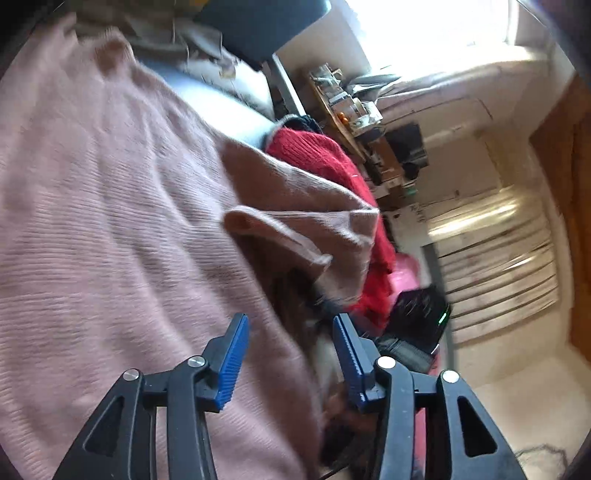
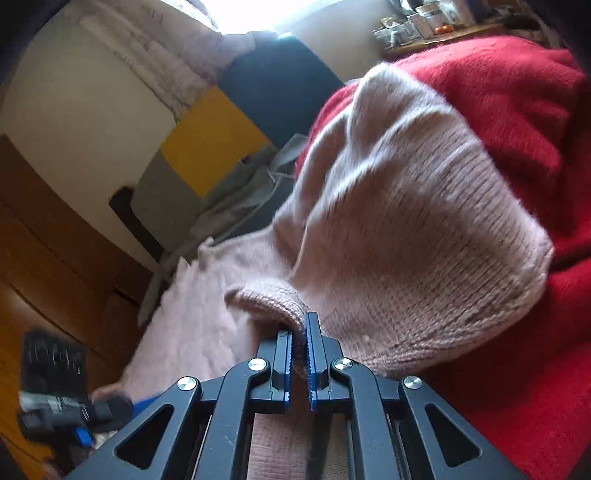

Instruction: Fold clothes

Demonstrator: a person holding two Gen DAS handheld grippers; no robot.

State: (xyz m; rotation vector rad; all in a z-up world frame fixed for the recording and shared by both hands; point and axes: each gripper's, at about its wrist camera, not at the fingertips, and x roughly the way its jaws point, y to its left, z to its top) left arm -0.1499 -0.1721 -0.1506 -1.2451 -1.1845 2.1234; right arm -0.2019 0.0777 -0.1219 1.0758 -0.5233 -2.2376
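Here a pink sweater (image 1: 110, 221) overlaps a red garment (image 2: 517, 129).

Looks like a room in a home. Bright window (image 1: 424, 33), wooden shelf (image 1: 343, 122) full of little things, wooden door (image 1: 569, 221), and soft clothes like a red sweater (image 2: 498, 110) lying about.

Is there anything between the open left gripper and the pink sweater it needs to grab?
Nothing visible stands in the way. The left gripper is open right at the pink sweater, whose edge runs between its fingers. The right gripper is already clamped on a fold of it, and the red sweater lies beyond.
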